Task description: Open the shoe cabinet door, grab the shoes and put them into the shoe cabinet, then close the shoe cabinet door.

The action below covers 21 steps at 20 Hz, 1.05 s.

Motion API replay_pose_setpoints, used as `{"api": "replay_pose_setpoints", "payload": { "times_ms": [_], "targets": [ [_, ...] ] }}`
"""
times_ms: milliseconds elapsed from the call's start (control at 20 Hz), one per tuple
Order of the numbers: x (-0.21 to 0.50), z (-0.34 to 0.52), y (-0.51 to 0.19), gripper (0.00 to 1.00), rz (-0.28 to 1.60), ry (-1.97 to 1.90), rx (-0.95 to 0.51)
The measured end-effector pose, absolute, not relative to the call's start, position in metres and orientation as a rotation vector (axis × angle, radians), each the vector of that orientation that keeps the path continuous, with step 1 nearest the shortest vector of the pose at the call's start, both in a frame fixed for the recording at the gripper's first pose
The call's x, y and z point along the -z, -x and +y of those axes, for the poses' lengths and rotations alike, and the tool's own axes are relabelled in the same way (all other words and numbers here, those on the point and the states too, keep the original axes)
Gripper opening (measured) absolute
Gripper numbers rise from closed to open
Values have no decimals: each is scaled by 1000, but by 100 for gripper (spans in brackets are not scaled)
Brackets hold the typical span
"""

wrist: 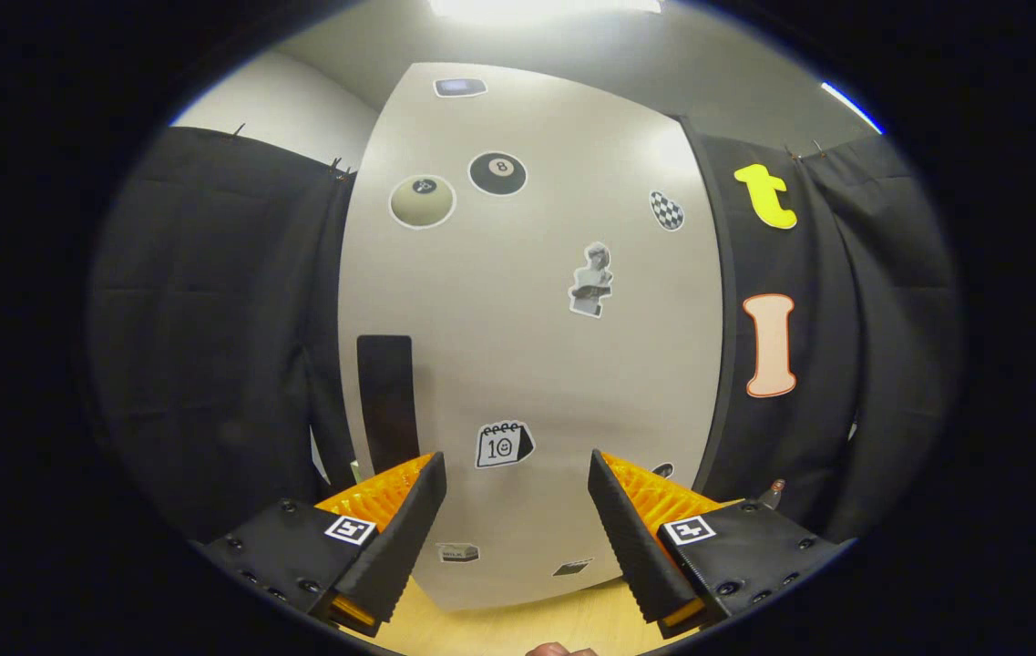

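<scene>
Gripper [518, 474] jaws spread wide, nothing between them, touching nothing. Shoe cabinet door [531, 301] just ahead, shut, pale grey, stickers scattered over it. Its dark vertical handle [386, 401] sits beyond the left finger. Wooden floor [518, 624] below.

A recording booth: black cloth walls [208, 346] hang around a sticker-covered shoe cabinet door [527, 346].

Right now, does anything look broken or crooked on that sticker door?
Nothing stands out. The shoe cabinet door is shut and looks undamaged, its black handle stands upright, and the stickers lie flat. The hand-held gripper hangs open in front of the door, touching nothing.
</scene>
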<state>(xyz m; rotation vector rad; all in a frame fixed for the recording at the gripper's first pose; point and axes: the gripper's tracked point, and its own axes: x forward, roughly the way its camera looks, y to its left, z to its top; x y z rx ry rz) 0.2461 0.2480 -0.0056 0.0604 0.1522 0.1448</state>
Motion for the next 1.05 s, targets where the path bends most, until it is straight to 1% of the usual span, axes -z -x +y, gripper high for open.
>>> {"api": "replay_pose_setpoints", "payload": {
  "times_ms": [350, 550, 800, 1050],
  "targets": [
    [-19, 237, -231, 98, 66, -16, -165],
    [-15, 241, -226, 99, 90, -31, -181],
    [-12, 227, -219, 98, 80, -35, -133],
    [-3, 222, -213, 98, 105, -42, -122]
  ]
}}
